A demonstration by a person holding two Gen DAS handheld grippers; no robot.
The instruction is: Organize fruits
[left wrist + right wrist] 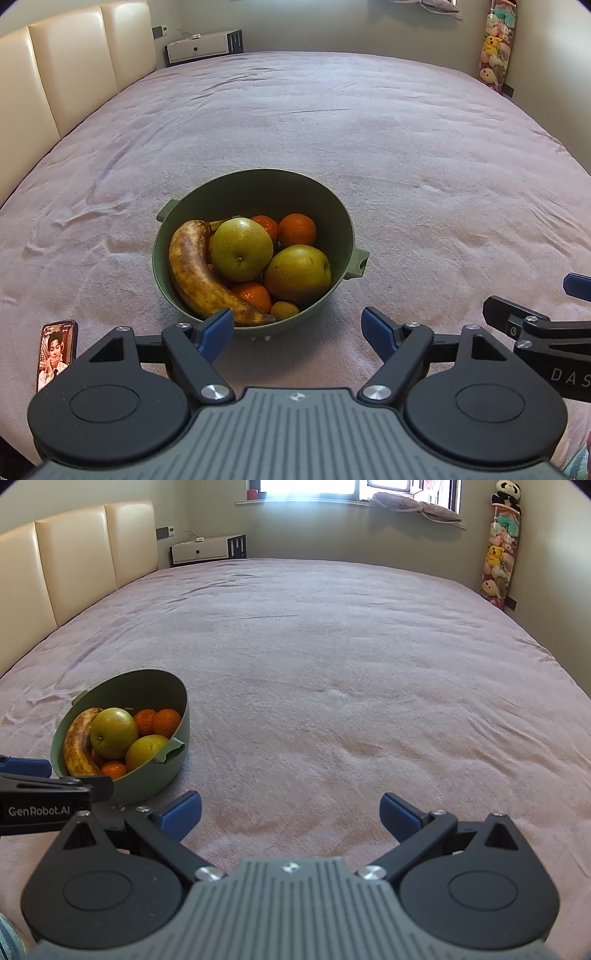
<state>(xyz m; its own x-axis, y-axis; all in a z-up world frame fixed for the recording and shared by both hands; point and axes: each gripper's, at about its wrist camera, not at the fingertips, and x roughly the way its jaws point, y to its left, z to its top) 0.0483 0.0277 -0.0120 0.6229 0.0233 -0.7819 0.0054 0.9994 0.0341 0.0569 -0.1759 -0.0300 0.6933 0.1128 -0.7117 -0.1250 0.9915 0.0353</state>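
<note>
The left wrist camera looks low across the bed from its near edge, with the bowl close and centred. The right wrist camera faces the same way from further right, so the bowl sits left; both share the headboard and far wall.

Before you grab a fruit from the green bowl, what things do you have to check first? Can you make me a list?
1. Left gripper jaws open and holding nothing: ok.
2. Right gripper jaws open and holding nothing: ok.
3. Green bowl standing upright on the pink bedspread: ok.
4. Banana on top and easy to get at: ok.
5. Left gripper lined up with the bowl: ok, the bowl sits just ahead of it.
6. A spot ready for sorted fruit: cannot tell, no second container shows.
</note>
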